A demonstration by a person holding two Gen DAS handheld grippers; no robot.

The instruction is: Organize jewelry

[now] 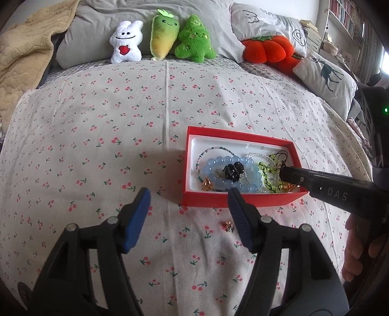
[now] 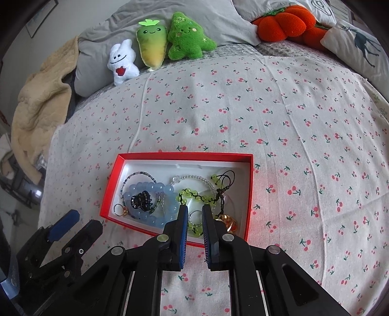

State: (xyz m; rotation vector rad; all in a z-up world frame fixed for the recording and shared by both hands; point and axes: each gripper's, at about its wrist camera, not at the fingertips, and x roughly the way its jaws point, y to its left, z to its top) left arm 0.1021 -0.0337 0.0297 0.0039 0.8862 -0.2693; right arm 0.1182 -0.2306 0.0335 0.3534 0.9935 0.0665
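A red box with a white inside lies on the cherry-print bedspread; it also shows in the right wrist view. It holds a blue bead bracelet, a black hair clip, a green bead cord, thin bead strands and amber pieces. A small gold piece lies loose on the spread in front of the box. My left gripper is open and empty, just in front of the box. My right gripper hangs over the box's near right part, jaws narrowly apart, nothing gripped.
Plush toys and an orange pumpkin cushion line the pillows at the head of the bed. A beige blanket lies at the far left. A deer-print pillow sits at the right. Bookshelves stand beyond.
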